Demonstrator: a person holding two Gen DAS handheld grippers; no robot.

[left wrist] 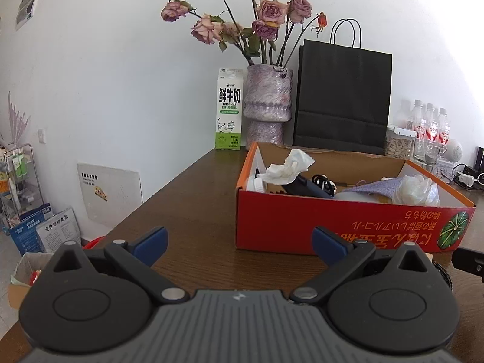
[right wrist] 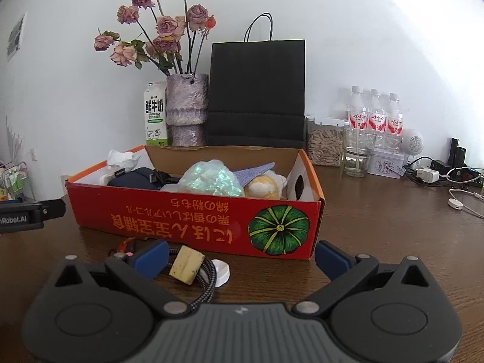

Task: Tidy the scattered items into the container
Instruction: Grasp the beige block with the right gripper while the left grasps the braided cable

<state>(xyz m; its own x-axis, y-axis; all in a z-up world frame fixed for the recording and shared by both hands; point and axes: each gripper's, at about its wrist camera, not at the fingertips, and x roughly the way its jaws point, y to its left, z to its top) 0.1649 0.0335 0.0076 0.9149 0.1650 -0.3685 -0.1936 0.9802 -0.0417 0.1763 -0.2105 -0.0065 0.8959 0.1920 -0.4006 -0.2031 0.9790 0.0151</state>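
A red cardboard box [left wrist: 332, 227] [right wrist: 193, 220] with a pumpkin picture stands on the brown table. Inside it lie a crumpled tissue [left wrist: 290, 166], a dark pouch [right wrist: 136, 178], a clear plastic bag [right wrist: 211, 178] and a yellow plush toy [right wrist: 263, 186]. In front of the box, in the right wrist view, a braided cable [right wrist: 207, 281], a cream block [right wrist: 186, 264] and a white round cap [right wrist: 220, 272] lie on the table. My right gripper [right wrist: 240, 260] is open just behind them, its left fingertip beside the block. My left gripper [left wrist: 239, 246] is open over bare table, left of the box.
Behind the box stand a milk carton [left wrist: 229, 110], a vase of dried roses [left wrist: 267, 103] and a black paper bag [left wrist: 343, 99]. Bottles [right wrist: 375, 118], a seed jar [right wrist: 325, 142], a tin and chargers with cables [right wrist: 438, 175] crowd the back right. The table's left edge drops to floor clutter.
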